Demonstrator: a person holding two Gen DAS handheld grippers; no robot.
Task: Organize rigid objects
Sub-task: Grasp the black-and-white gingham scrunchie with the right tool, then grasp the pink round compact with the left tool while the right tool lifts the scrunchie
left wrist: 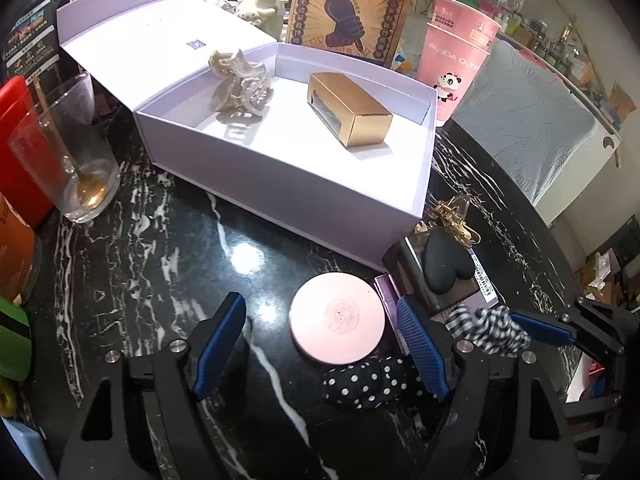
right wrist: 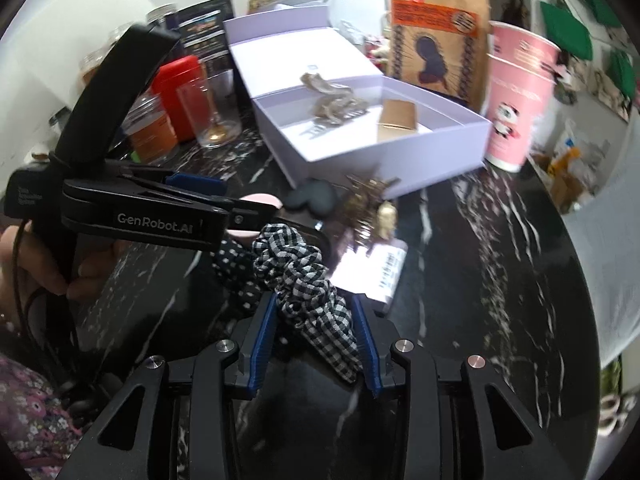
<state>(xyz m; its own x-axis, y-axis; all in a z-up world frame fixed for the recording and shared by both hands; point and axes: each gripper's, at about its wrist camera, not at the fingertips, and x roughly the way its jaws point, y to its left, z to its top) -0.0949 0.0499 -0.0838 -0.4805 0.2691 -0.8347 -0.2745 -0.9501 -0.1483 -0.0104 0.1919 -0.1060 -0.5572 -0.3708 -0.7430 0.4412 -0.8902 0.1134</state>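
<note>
Gingham scrunchie [right wrist: 308, 292], black and white check, sits between the blue pads of the right gripper [right wrist: 316, 344]. Jaws are narrowed around it; the fabric fills the gap and both pads appear to press its sides. It lies low over the black marbled desk [right wrist: 480, 280], close to the near edge.

Just beyond it: a polka-dot scrunchie [left wrist: 372, 380], a round pink compact [left wrist: 337, 317], a black heart-shaped pad [left wrist: 444, 264] lying on a dark clear-topped case [left wrist: 416, 280], and a gold hair clip [left wrist: 456, 216] near the box corner. A white barcode label [right wrist: 390, 268] shows beside the case.

Left gripper [left wrist: 320, 348] hangs over this cluster, jaws spread wide, holding nothing. The pink compact lies between its fingers; the right-side blue pad [left wrist: 424, 352] sits close beside the compact's edge, contact not certain. A hand [right wrist: 44, 256] grips its handle, seen from the right wrist view.

Lavender gift box [left wrist: 288, 184] stands open behind the cluster, lid folded back. Inside: a pearly beige claw clip [left wrist: 240, 84] on the left, a gold cardboard box [left wrist: 352, 110] on the right, well apart.

Desk edges: a drinking glass [left wrist: 68, 152] with a spoon in it and a red container [left wrist: 20, 148] on the left; stacked pink paper cups [left wrist: 456, 60] and a brown printed paper bag [left wrist: 352, 4] behind the box. Cluttered room beyond, blurred.
</note>
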